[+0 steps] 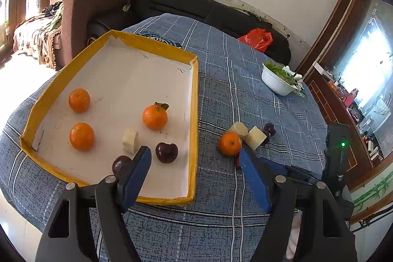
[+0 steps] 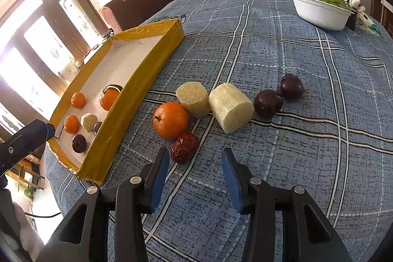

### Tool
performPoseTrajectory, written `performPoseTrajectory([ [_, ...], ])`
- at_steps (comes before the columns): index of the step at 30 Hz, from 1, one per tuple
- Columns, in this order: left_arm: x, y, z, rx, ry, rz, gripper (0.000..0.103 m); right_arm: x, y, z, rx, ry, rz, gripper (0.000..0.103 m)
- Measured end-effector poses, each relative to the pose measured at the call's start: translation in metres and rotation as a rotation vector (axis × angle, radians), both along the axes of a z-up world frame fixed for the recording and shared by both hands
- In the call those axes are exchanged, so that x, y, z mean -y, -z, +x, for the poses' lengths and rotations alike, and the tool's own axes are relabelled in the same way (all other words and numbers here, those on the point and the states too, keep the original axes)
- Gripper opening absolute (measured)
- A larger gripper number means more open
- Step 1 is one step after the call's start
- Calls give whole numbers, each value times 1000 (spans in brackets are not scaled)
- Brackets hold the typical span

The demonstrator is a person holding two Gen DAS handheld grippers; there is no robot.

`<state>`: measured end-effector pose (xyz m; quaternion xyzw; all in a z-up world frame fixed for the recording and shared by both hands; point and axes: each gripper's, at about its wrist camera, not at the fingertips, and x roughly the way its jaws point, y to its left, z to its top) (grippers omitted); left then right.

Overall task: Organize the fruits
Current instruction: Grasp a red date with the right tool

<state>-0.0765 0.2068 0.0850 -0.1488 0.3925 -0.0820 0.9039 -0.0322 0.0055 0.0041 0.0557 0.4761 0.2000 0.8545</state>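
Blue checked table (image 2: 270, 46): carries yellow-rimmed tray (image 2: 137, 100), landmark for all positions. Inside tray: three oranges, one pale cut piece, two dark plums. Just right of tray on cloth: orange (image 2: 170, 119), firm, round, prone to roll; grasp across widest part. Touching it on near side: wrinkled red date (image 2: 184, 147), small, light, slightly soft; pinch gently at mid-body. Right gripper (image 2: 195, 178): spread, empty, near date. Left gripper (image 1: 195, 163): spread, empty, over tray's near right corner.

Both my wrist cameras look steeply down, close over the counter (image 1: 245, 80); both show the tray (image 2: 137, 87).
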Motion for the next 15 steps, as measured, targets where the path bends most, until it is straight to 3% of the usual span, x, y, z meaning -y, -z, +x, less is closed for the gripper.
performPoseTrajectory([
  [5, 7, 5, 5, -17, 15, 19, 74, -16, 5, 8, 4, -22, -38, 47],
  [9, 20, 7, 9, -17, 48, 52, 74, -22, 6, 11, 7, -38, -44, 31],
  [15, 57, 11, 25, -3, 158, 178, 74, -17, 3, 6, 35, -33, -68, 29],
])
